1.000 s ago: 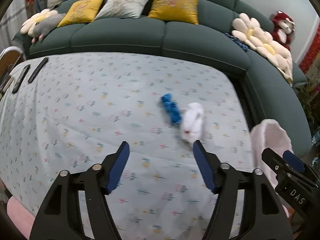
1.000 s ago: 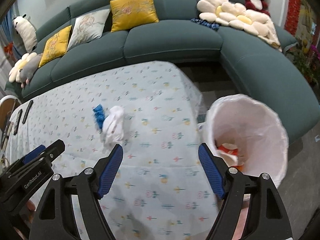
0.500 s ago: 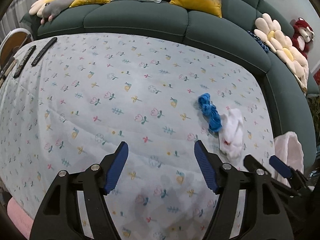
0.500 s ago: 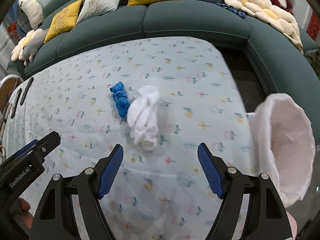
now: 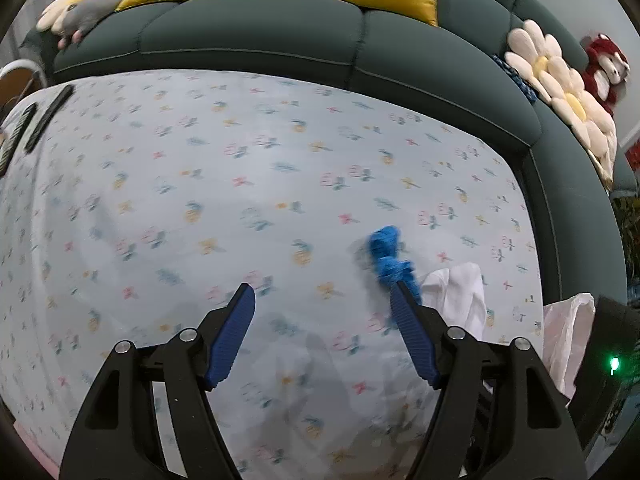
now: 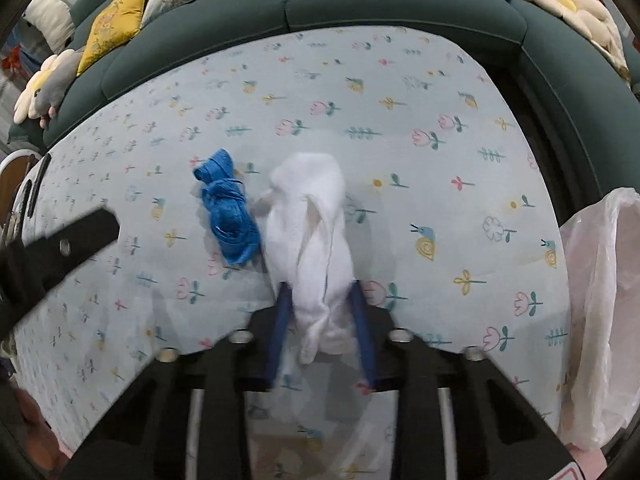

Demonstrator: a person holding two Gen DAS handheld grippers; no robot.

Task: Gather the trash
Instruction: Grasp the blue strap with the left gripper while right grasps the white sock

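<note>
The right gripper point(image 6: 322, 312) pinches the white tissue wad point(image 6: 310, 220) near the tablecloth's point(image 6: 400, 92) right edge; the left gripper point(image 5: 322, 308) hangs spread. The loose wad could slip free, or snag the blue scrap point(image 6: 228, 212) beside it.

Floral-cloth table point(image 6: 400, 80): blue wad point(image 6: 228, 212), white tissue point(image 6: 312, 232), remotes point(image 5: 44, 120).

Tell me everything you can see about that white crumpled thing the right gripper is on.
The white wad looks like soft crumpled tissue or thin cloth, folded and creased, elongated away from the camera. Its near end sits between the right gripper's blue pads, which have closed in on it. The rest lies on the flower-print tablecloth, right beside the blue crumpled bundle; whether they touch is unclear.
</note>
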